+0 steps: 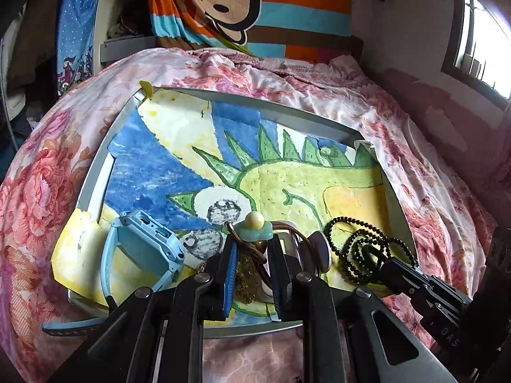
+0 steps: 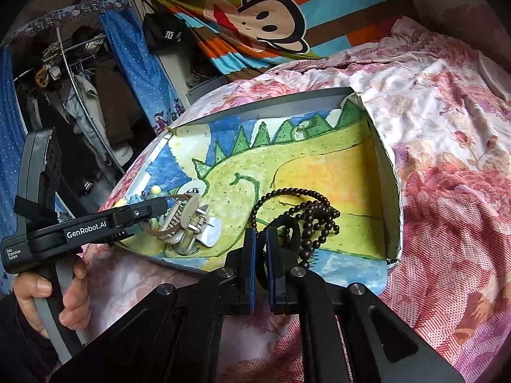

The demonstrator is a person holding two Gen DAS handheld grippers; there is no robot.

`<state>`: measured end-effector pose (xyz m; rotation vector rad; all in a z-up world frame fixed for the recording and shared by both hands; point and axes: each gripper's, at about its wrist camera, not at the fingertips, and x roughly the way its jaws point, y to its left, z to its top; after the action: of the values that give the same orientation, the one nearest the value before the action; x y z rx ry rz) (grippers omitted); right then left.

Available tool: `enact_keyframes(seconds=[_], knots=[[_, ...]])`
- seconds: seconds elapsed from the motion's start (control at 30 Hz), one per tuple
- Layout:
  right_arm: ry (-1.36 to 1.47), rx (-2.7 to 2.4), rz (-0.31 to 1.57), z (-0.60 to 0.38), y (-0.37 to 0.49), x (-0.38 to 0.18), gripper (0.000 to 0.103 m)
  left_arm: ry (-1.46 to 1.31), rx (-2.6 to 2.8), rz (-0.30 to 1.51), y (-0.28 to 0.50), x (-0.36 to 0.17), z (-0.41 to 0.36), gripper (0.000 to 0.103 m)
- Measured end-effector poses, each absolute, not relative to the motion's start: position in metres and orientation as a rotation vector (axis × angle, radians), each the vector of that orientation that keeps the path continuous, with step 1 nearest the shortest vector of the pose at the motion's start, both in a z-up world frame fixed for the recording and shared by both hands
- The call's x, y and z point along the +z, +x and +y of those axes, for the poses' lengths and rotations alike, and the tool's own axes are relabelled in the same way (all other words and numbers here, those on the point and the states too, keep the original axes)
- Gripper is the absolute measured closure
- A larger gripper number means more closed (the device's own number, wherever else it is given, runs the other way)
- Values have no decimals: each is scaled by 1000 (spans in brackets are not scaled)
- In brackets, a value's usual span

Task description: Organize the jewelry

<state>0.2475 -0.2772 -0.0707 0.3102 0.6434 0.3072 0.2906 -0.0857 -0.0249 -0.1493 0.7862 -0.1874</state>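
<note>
A grey tray [image 1: 281,111] lined with a painted dinosaur picture lies on a floral quilt. My left gripper [image 1: 254,249] is over its near edge, shut on a brown cord bracelet with a teal and cream charm [image 1: 254,233]; a gold chain hangs between the fingers. A light blue watch [image 1: 143,249] lies to its left, and beige hair clips [image 2: 188,223] to its right. The dark bead necklace [image 2: 314,214] is bunched at the tray's right side. My right gripper [image 2: 262,239] is shut on that necklace's black loop. In the left wrist view the right gripper [image 1: 385,263] reaches in from the right.
The pink floral quilt [image 2: 447,159] surrounds the tray [image 2: 274,102] on all sides. A striped monkey blanket [image 1: 255,6] hangs behind it. A clothes rack [image 2: 80,95] stands at the left. A person's hand [image 2: 73,290] holds the left gripper's handle. A window [image 1: 479,38] is at the right.
</note>
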Motion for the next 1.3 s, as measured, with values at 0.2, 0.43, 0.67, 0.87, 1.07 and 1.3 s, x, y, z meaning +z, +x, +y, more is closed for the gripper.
enact_keyframes(seconds=[0.2,0.43,0.67,0.87,1.07,1.3], knots=[[329,272,577,-289,235,-56,61,-209,-186,726,279,-12,-77,35],[329,215,477,-304,206,-19,33,-219,-183,682,258,14,-70,21],[234,201,405,-294,162,24,11,-244,-167,575,213,44,-57,5],[134,180,350,-276,120,48,3,-206,-141,463,165,67,-46,0],[76,182,336,-262,82,59,2,-173,-131,412,121,76,-32,0],[57,191,357,-247,47,57,2,-162,-130,399,82,67,-20,0]])
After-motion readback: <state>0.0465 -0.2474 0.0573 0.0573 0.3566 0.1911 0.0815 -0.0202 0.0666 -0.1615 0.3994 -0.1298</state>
